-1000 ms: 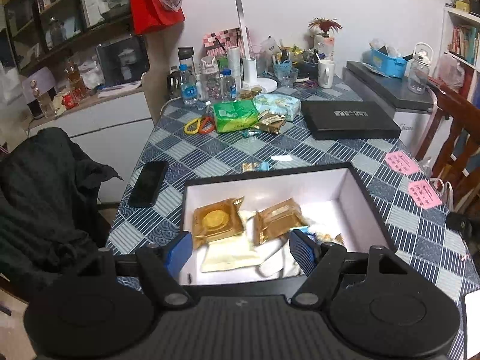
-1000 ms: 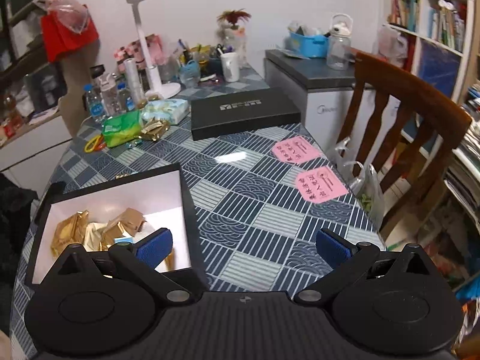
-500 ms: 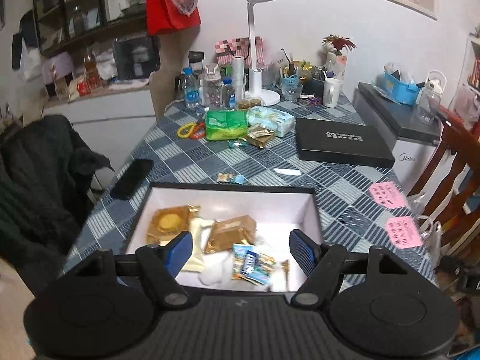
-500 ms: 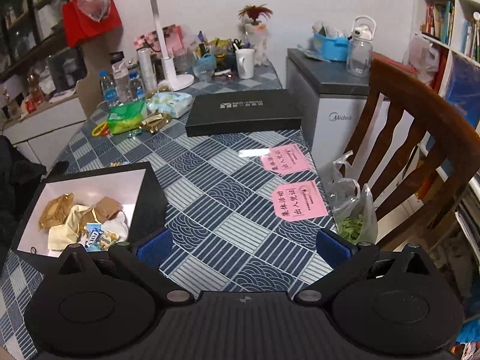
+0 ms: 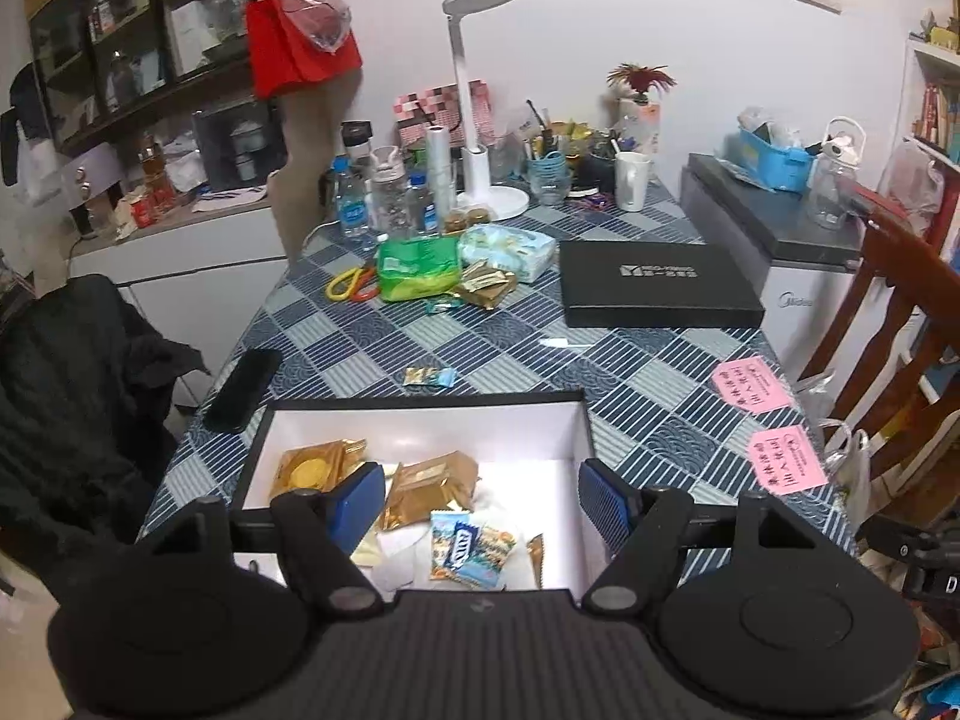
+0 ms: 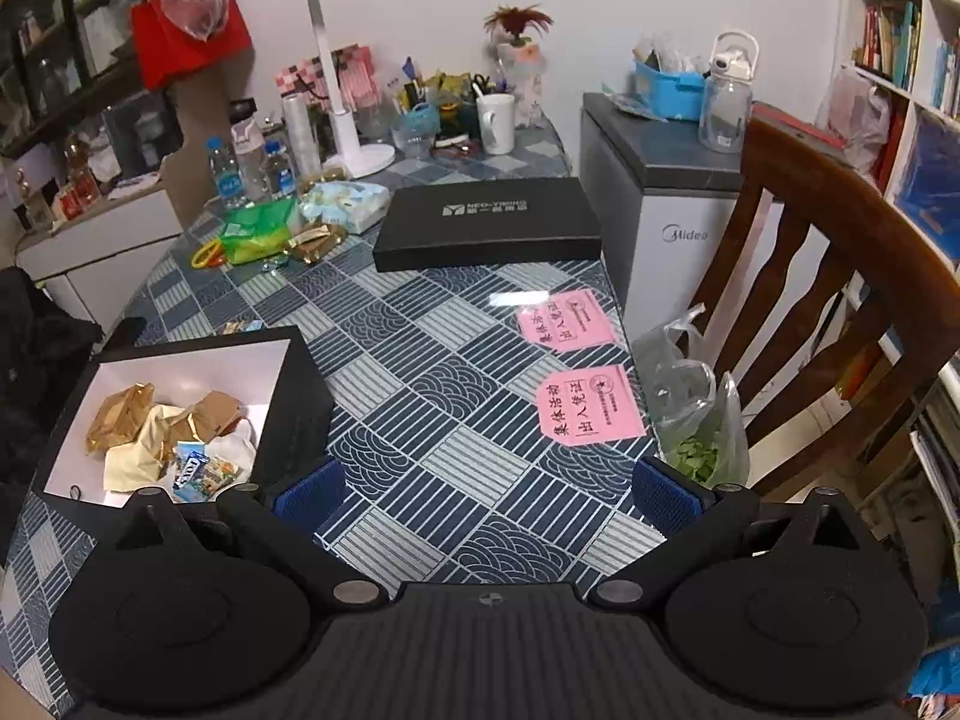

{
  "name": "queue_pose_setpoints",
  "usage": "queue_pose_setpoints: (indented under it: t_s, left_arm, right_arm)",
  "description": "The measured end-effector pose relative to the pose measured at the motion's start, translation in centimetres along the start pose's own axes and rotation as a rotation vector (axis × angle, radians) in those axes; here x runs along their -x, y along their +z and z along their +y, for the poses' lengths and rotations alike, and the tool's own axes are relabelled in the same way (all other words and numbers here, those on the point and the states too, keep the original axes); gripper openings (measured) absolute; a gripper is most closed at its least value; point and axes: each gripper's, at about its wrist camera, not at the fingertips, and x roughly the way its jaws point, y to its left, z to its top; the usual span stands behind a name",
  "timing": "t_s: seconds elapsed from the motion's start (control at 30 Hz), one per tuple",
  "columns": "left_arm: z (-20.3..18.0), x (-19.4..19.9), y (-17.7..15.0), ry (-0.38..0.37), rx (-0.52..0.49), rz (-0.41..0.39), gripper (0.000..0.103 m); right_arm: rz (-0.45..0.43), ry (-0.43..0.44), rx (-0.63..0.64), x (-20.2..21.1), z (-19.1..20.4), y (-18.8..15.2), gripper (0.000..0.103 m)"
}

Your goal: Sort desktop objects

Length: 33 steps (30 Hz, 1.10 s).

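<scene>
A black box with a white inside (image 5: 420,420) (image 6: 180,360) sits on the checked table and holds gold packets (image 5: 429,489) and a blue candy wrapper (image 5: 471,549). My left gripper (image 5: 480,504) hangs open above the box's near end with nothing between its fingers. My right gripper (image 6: 486,495) is open over the bare tablecloth, to the right of the box. One small candy (image 5: 429,377) lies on the cloth just beyond the box. Farther back lie a green pack (image 5: 417,267), a gold packet (image 5: 486,288), a tissue pack (image 5: 507,246) and yellow-red scissors (image 5: 351,285).
A black flat lid (image 5: 657,291) lies at the right back. Two pink notes (image 6: 591,402) lie near the right edge. A black phone (image 5: 243,390) rests at the left edge. Bottles, a lamp (image 5: 474,90) and cups crowd the far end. A wooden chair (image 6: 840,300) stands right.
Both grippers have drawn back and risen, so the box shows more fully and sits lower in view. A blue candy wrapper now lies in the box. Both stay open.
</scene>
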Motion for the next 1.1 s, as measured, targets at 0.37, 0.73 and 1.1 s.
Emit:
queue_pose_setpoints:
  t_s: [0.37,0.73,1.1]
  left_arm:
    - [0.2,-0.3,2.1,-0.029,-0.034,-0.025,0.085]
    - [1.1,-0.9,2.7,-0.026,-0.053,-0.024,0.085]
    - [1.9,-1.8,2.8,-0.023,-0.003,-0.003,0.085]
  right_arm:
    - [0.002,-0.03,0.012,-0.1,0.1,2.3,0.103]
    - [0.02,-0.012,0.014,-1.8,0.7,4.0,0.103]
    - [0.008,-0.005,-0.011,-1.6,0.4,3.9,0.103]
